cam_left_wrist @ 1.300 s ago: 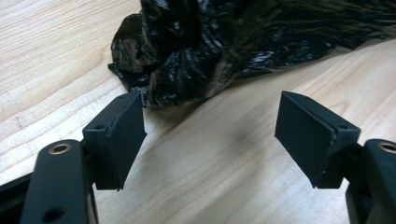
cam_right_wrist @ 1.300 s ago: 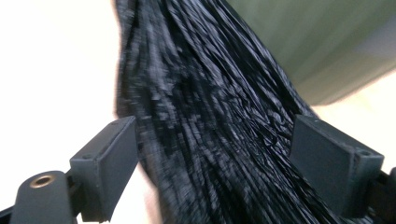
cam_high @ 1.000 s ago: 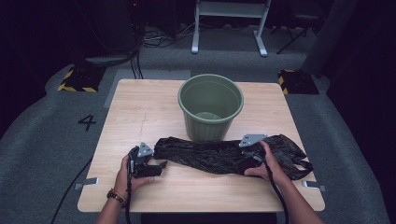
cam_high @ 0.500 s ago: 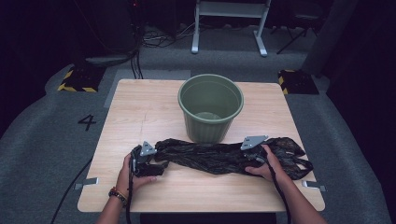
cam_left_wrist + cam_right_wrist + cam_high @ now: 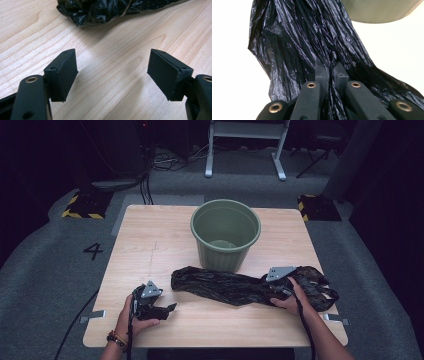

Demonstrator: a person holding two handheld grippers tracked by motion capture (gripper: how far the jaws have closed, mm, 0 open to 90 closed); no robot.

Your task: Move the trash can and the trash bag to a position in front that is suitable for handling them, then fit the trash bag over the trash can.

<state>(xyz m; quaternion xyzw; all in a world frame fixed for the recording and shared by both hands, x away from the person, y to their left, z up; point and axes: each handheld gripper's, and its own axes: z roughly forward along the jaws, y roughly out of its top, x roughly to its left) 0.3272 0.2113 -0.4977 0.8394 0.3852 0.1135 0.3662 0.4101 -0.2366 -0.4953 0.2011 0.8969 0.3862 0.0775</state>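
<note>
A crumpled black plastic bag (image 5: 235, 287) lies stretched across the table's near half, in front of a green bucket (image 5: 226, 234). My right gripper (image 5: 276, 287) is shut on the bag's right part; in the right gripper view the jaws pinch the bag's folds (image 5: 312, 45) and the bucket's wall (image 5: 382, 10) shows at the top right. My left gripper (image 5: 165, 309) rests on the table left of the bag's end, apart from it. In the left gripper view its gripper (image 5: 112, 72) stands wide open over bare wood, with the bag's end (image 5: 100, 11) ahead.
The wooden table (image 5: 150, 240) has bare room at its left and far side. Beyond its far edge stand a white metal frame (image 5: 247, 142) and cables on the grey floor. A "4" (image 5: 93, 251) is marked on the floor at the left.
My left gripper has let go of the bag's left end and drawn back toward the table's near edge. The bag's left end now lies free. The right gripper keeps its hold.
</note>
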